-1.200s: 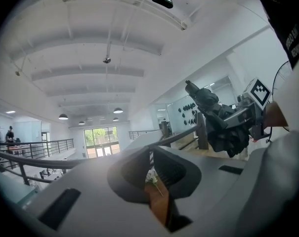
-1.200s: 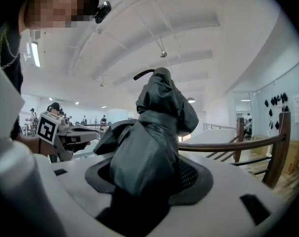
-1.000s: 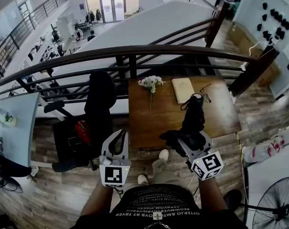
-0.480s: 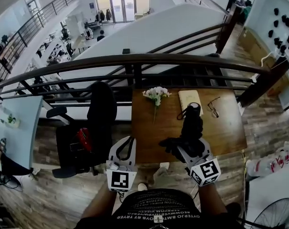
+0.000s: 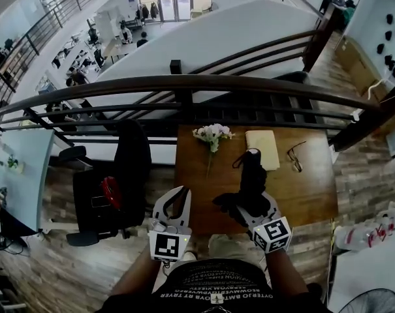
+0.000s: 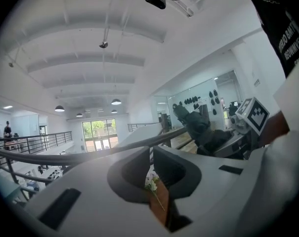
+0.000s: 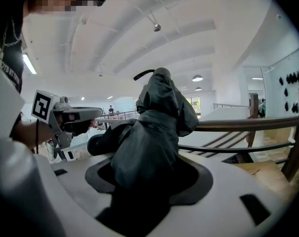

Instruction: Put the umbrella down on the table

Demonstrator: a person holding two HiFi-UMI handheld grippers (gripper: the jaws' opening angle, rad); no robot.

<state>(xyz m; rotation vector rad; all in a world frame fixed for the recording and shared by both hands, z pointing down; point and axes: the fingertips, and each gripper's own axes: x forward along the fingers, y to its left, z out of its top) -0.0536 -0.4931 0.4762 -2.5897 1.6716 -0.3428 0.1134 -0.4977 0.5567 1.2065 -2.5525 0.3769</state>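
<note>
- Table (image 5: 308, 194): open wood across the near half. Flowers (image 5: 211, 134), notebook (image 5: 262, 149) and glasses (image 5: 295, 156) line the far edge, with the railing (image 5: 184, 83) just beyond and a chair (image 5: 128, 168) off the left edge.
- Right gripper (image 5: 248, 204): we see the jaws clamped on the folded umbrella (image 5: 251, 175), over the near edge.
- Left gripper (image 5: 179, 195): jaws together, empty, at the near left corner.

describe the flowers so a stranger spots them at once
Start at the wooden table by the dark railing. Near its far left edge lie the flowers. Only they have pale blooms on a thin stem; the notebook beside them is flat and tan.
</note>
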